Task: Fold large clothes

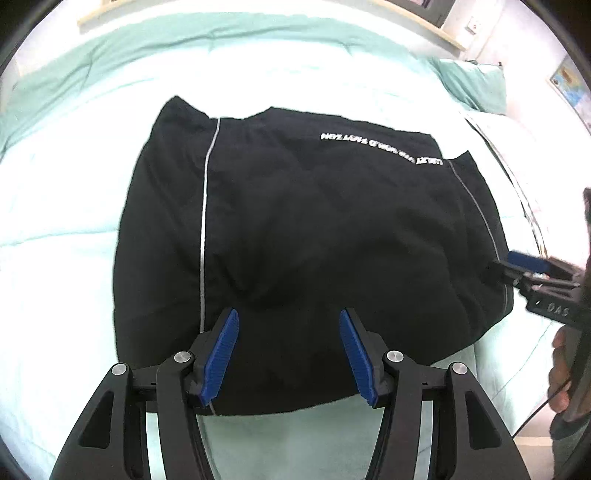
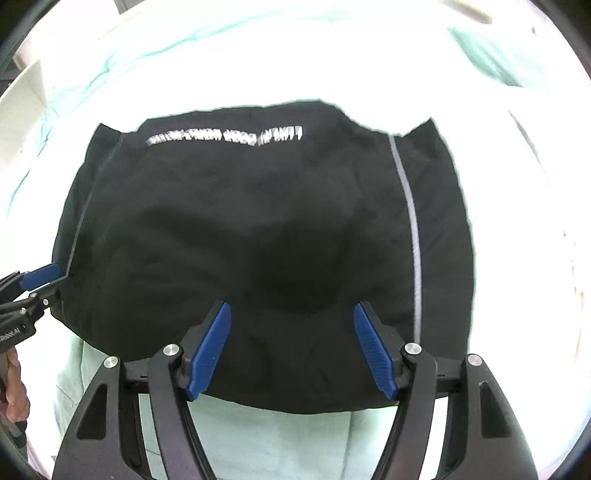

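A black garment (image 1: 306,236) with grey piping and a line of white lettering lies folded into a compact block on a pale green bed (image 1: 74,206). It also shows in the right wrist view (image 2: 258,236). My left gripper (image 1: 288,314) is open, its blue pads over the garment's near edge with nothing between them. My right gripper (image 2: 291,306) is open the same way over the near edge. Each gripper shows at the side of the other's view, the right one (image 1: 517,264) at the garment's right edge and the left one (image 2: 40,277) at its left edge.
A green pillow (image 1: 472,85) and a white pillow (image 1: 517,155) lie at the far right of the bed. A wooden headboard edge (image 1: 424,26) runs behind. The bedcover (image 2: 295,439) shows between me and the garment.
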